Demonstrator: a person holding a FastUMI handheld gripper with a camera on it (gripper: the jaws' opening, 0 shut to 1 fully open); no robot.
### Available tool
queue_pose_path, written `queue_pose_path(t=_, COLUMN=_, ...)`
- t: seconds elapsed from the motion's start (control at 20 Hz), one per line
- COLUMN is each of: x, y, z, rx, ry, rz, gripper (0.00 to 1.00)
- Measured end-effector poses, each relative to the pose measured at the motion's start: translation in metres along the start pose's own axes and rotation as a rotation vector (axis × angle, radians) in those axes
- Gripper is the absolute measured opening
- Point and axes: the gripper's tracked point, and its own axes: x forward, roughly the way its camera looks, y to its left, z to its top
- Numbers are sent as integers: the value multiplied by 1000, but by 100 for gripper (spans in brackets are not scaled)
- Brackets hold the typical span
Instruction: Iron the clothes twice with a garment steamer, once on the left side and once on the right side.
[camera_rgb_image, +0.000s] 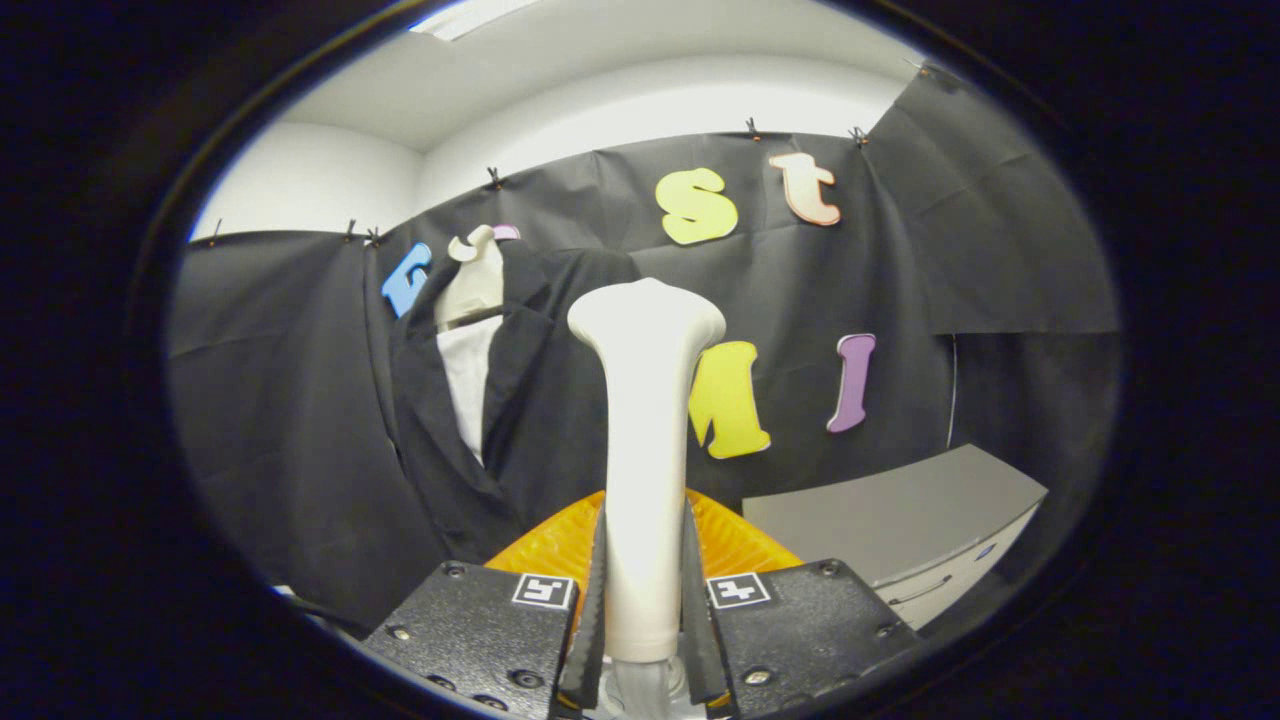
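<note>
Two square black-and-white marker tags (546, 590) sit on the gripper's body, one on each finger block; they carry a coded pattern, no readable words. No brand mark can be made out on the garment steamer (645, 420).

The steamer is a pale wand with its long axis standing nearly upright, running straight ahead from between the fingers. Its broad, flared head is at the far end, up top, and its narrower handle runs down into the grip, where a translucent hose stub shows at the base. Which way the steam face turns cannot be told from here.

The gripper (644, 600) is closed on the steamer's handle: both toothed fingers (592, 610) press against its sides, left and right. It points upward and forward toward the booth wall. Behind the handle and just past the fingers lies an orange ribbed piece (745, 545).

Beyond the steamer's head, off to its left, a dark jacket (520, 420) hangs against the wall on a pale mannequin neck (473, 285), open at the front over a white shirt (466, 375). The steamer's head is apart from the jacket, not touching it. To the right, lower down, stands a grey cabinet (900, 520) with drawers.
</note>
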Motion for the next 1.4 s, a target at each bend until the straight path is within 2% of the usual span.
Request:
queue_pose_path(t=0.3, x=18, y=52, z=12, rx=-28, ry=-13, rz=41, gripper=35)
queue_pose_path(t=0.55, x=31, y=74, z=5, rx=-65, ry=9, rz=53, gripper=35)
queue_pose_path(t=1.4, x=38, y=70, z=-79, rx=-118, ry=181, rz=9, gripper=36)
